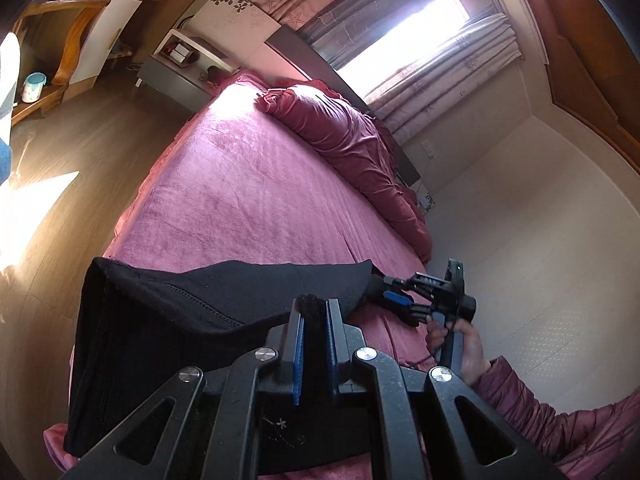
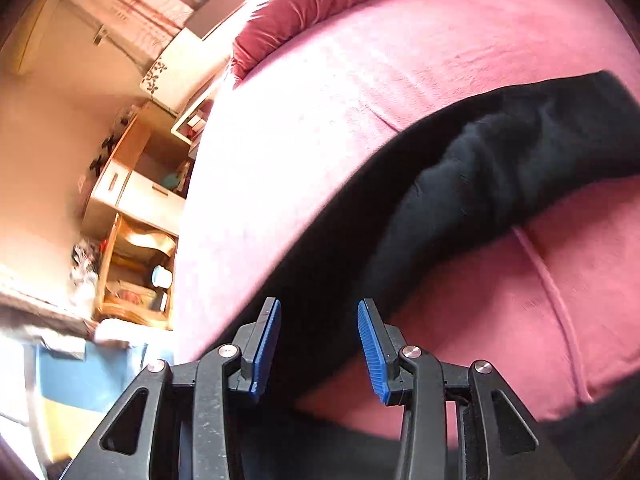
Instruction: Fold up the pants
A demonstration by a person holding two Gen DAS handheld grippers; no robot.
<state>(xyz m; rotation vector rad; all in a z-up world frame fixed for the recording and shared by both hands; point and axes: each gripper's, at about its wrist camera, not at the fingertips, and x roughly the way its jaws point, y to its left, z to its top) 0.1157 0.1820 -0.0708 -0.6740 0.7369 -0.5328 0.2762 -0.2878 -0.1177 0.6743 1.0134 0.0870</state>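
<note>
Pants (image 1: 168, 320) pinched in left gripper (image 1: 314, 312), jaws clamped on a fabric tuft. Right gripper (image 2: 319, 344) jaws apart, straddling the far end, not gripping. Long axis runs between the grippers, across the pink bed (image 1: 240, 184); cloth sags there.

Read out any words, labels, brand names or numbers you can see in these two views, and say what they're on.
None can be read.
The headboard panel bears dark flower shapes, no letters.
The left gripper body has a faint flower scratch, no text.
The black pants show no label.
</note>
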